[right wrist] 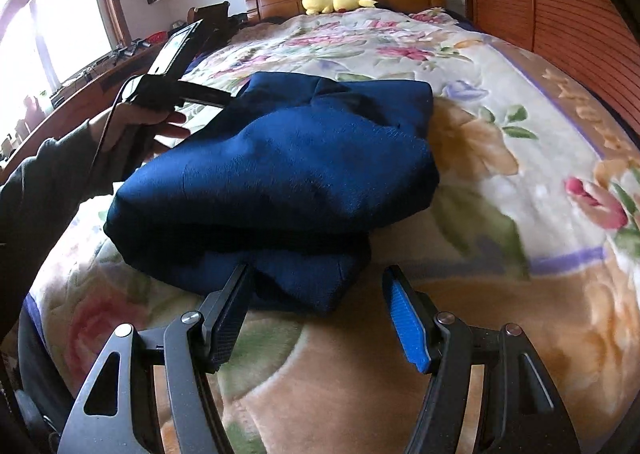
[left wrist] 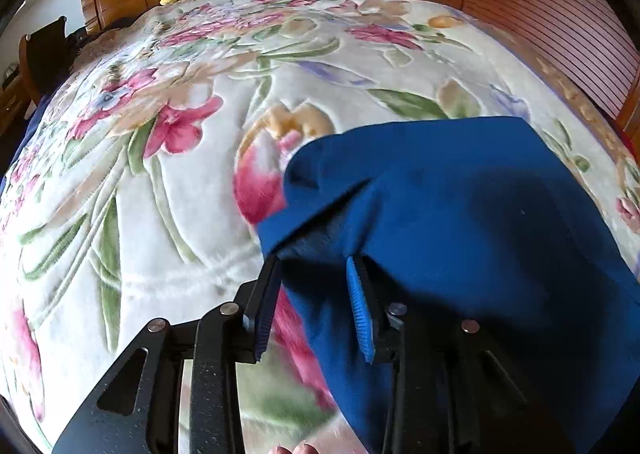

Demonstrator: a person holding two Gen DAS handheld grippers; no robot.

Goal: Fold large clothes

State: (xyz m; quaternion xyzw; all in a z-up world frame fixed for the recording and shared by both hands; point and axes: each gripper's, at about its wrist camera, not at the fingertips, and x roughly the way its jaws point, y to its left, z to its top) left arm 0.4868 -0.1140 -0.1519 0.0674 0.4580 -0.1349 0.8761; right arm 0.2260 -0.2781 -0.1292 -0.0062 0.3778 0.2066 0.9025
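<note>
1. Bed [right wrist: 500,181], floral blanket, no readable writing or labels anywhere.
2. Blue garment [right wrist: 280,173] folded, lying just ahead of both grippers.
3. Right hand-held gripper [right wrist: 316,278]: spread, empty.
4. Left hand-held gripper [left wrist: 314,266]: part-spread, cloth between fingers, not pinched.

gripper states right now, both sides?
Left gripper: partly open, blue garment between its fingers; a grip cannot be told.
Right gripper: open, holding nothing, at the garment's near edge.
</note>
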